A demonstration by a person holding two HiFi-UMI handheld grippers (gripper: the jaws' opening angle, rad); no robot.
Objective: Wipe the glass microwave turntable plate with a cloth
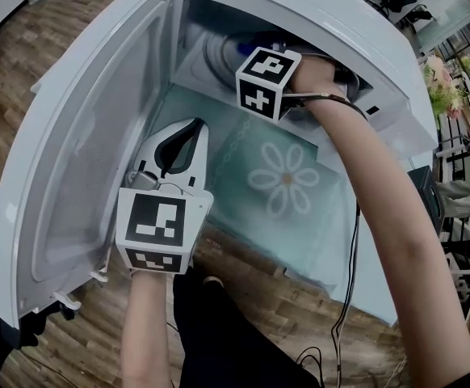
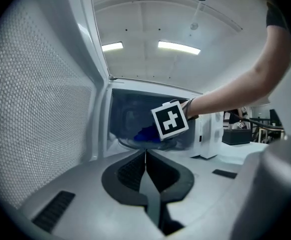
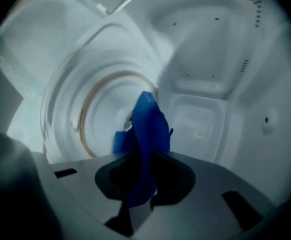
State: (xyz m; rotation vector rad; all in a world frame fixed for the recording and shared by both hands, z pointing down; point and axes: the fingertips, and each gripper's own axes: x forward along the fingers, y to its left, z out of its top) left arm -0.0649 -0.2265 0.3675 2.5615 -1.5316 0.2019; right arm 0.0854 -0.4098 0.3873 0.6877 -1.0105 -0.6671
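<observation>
A white microwave (image 1: 300, 6) stands on a table (image 1: 332, 241) with a pale teal top printed with a large white daisy. The floor (image 1: 283, 305) below is brown wood boards. Office furniture and a vase of flowers (image 1: 441, 79) sit far off at the upper right. The microwave door (image 1: 81, 160) is swung wide open to the left.

The right gripper (image 3: 144, 156) reaches deep into the oven cavity at the end of an outstretched bare arm. Its jaws are clamped on a bright blue cloth (image 3: 148, 121), which bunches between them and sticks out past the tips. The glass turntable plate (image 3: 80, 114) lies on the cavity floor, round and clear, with a tan ring showing beneath it. The cloth's free end is over the plate near its middle. The picture is too blurred to tell whether they touch.

The left gripper (image 2: 145, 153) is outside the oven, above the table in front of the open door. Its jaws are pressed together with nothing between them.
</observation>
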